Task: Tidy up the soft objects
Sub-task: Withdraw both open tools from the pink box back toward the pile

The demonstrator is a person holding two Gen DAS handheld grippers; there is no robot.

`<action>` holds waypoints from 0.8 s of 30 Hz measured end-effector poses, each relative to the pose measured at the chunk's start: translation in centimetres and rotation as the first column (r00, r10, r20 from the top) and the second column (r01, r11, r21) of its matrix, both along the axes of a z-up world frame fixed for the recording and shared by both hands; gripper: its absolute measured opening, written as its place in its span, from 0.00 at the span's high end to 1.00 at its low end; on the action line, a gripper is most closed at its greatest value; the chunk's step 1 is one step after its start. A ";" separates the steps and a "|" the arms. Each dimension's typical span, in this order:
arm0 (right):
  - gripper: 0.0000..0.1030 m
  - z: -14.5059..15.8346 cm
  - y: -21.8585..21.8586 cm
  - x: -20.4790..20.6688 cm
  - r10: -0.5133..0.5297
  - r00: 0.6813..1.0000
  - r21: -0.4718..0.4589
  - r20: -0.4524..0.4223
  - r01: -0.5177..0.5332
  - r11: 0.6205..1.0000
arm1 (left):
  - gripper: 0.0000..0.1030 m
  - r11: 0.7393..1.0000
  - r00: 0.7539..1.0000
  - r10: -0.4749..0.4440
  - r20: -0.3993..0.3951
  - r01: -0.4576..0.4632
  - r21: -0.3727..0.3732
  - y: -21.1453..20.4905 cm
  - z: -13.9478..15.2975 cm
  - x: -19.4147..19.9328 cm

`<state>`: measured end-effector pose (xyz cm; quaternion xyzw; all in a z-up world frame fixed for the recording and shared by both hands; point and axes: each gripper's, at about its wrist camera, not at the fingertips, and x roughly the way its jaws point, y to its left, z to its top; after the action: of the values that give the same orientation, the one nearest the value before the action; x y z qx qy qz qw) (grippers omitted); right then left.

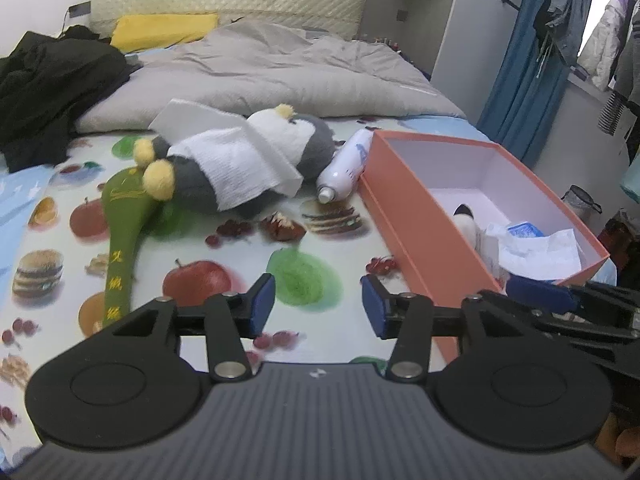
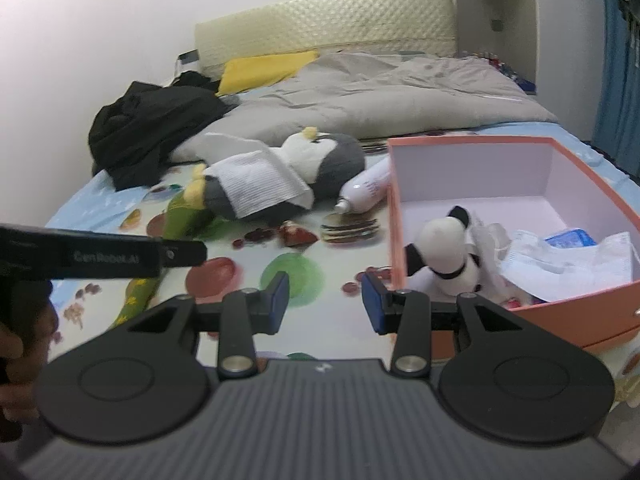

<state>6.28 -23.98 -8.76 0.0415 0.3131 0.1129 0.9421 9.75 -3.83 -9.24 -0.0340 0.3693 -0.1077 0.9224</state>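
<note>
We note the orange cardboard box [image 2: 516,308] on the bed already holds a black-and-white plush dog [image 2: 442,258], while the grey-and-white plush penguin [image 1: 256,160] under a white cloth [image 1: 240,164] remains outside, with both the left hand-held gripper [image 1: 318,306] and the right hand-held gripper [image 2: 325,300] part-open and empty.

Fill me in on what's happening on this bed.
A person holds two grippers over the bed, tidying soft things into the orange box. Both the left gripper and the right gripper are open and empty. A small black-and-white plush and crumpled paper are already in the box. The grey penguin plush, with a white cloth over it, lies outside.
</note>
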 end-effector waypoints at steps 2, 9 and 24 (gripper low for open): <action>0.59 -0.4 0.6 -0.1 0.016 1.000 0.003 -0.007 -0.016 1.000 | 0.46 1.000 1.000 0.005 -0.007 -0.005 0.002 0.5 -0.5 -0.6; 0.59 -1.9 2.8 -0.3 0.082 0.996 -0.016 -0.039 -0.083 0.996 | 0.46 0.998 0.998 0.066 -0.013 -0.066 0.002 2.6 -2.1 -1.6; 0.40 -6.2 4.9 6.4 0.137 0.987 -0.030 -0.082 -0.140 0.990 | 0.40 0.977 0.979 0.198 -0.047 -0.201 -0.075 7.2 -5.9 6.4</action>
<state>12.72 -19.04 -14.97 0.0073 0.3544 0.1707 0.9193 16.20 3.37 -15.10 -0.1096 0.3773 -0.0284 0.9192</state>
